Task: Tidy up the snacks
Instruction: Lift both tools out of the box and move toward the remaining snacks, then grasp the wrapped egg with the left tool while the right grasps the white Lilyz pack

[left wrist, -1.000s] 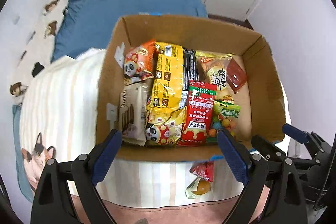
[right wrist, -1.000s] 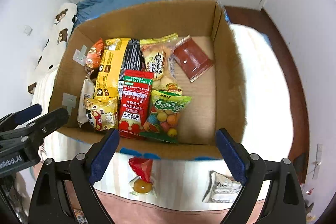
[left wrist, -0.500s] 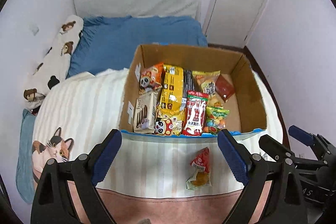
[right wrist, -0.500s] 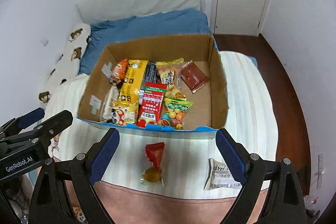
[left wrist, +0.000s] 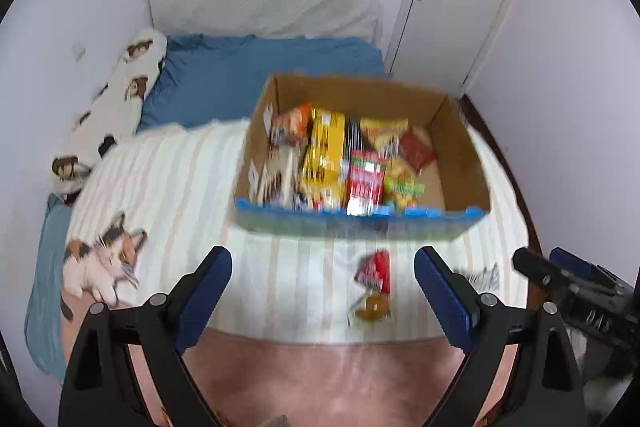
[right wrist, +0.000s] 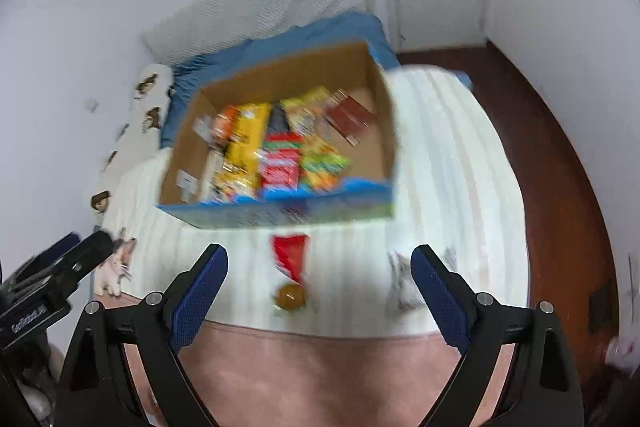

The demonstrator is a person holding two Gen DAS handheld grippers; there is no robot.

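Jaws wide, empty; box (left wrist: pixel 460 131) w/ snacks (left wrist: pixel 324 151)

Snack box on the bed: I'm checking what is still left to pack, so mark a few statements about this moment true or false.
1. The cardboard box already holds several snack packets. True.
2. A red packet lies on the striped blanket, outside the box. True.
3. The left gripper is clamped on the red packet. False: its jaws stand wide open with nothing held.
4. The right gripper holds nothing. True.
5. The box stands on the wooden floor. False: it sits on the bed, on the blanket.
6. The white packet is inside the box. False: it lies on the blanket outside the box.
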